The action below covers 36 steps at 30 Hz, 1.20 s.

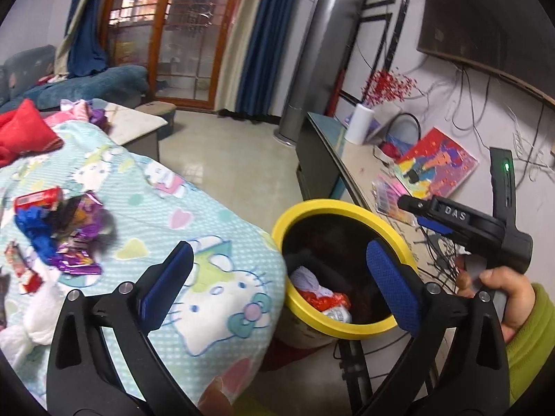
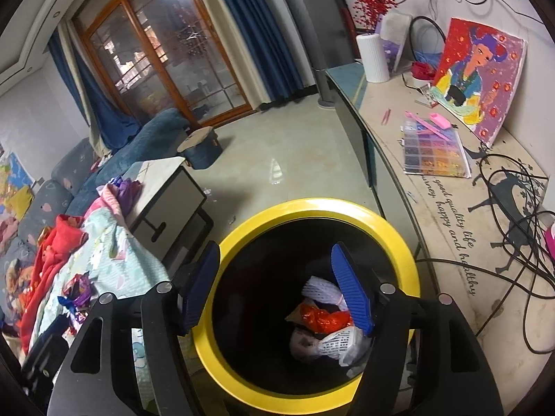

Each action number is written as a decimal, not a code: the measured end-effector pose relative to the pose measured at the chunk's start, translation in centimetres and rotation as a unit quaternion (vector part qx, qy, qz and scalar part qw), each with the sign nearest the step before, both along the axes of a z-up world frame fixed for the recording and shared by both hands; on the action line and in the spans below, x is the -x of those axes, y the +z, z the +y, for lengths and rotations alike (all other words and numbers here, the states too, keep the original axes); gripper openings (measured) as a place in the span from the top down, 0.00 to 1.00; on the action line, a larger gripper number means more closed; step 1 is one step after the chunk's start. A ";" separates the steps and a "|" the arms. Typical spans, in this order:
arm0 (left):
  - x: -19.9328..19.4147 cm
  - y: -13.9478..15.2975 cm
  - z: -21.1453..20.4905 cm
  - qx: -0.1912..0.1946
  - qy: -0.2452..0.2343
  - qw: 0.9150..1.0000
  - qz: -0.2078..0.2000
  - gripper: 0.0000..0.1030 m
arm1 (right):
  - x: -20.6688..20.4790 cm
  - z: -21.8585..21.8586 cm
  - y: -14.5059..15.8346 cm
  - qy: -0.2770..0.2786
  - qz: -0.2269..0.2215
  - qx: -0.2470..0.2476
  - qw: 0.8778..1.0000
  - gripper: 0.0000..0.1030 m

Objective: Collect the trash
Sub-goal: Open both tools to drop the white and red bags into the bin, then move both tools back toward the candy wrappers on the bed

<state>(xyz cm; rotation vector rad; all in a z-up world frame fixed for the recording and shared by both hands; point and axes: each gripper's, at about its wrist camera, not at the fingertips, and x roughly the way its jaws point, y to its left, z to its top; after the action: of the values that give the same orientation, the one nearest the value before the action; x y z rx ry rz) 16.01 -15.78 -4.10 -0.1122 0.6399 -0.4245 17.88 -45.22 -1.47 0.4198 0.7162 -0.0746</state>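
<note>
— Blue fingers (image 2: 350,294) of the right gripper (image 2: 274,289) are hanging wide apart, holding nothing, over the yellow bin (image 2: 312,208). Trash (image 2: 324,319) is lying inside, right below.

— Left gripper (image 1: 277,277) is gaping too, empty. Wrappers (image 1: 74,239) are sitting on the bed (image 1: 215,215), up to its left.

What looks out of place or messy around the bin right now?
Loose trash still lies on the cartoon-print blanket: a heap of crumpled purple foil wrappers with a red packet beside it. The yellow-rimmed bin stands upright holding trash, nothing spilled around it. Both grippers are open and empty.
</note>
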 end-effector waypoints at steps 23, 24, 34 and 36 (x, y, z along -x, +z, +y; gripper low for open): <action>2.3 2.8 8.7 0.009 0.120 0.991 -0.052 0.11 | 2.8 10.7 5.2 0.134 -0.079 0.045 0.987 0.30; 2.4 2.9 9.2 0.009 0.127 0.990 -0.055 0.11 | 2.9 11.1 5.4 0.139 -0.083 0.045 0.986 0.30; 3.4 3.5 13.4 0.016 0.176 0.982 -0.070 0.11 | 4.3 16.7 6.4 0.221 -0.098 0.050 0.969 0.29; 3.6 3.5 14.1 0.018 0.184 0.980 -0.071 0.11 | 4.6 17.9 6.5 0.237 -0.098 0.052 0.965 0.28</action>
<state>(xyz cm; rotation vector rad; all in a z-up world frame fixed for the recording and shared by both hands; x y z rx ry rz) 12.37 -1.72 -0.58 -0.2280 0.4570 -0.0841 13.26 -27.34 4.99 0.1429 0.5976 0.3754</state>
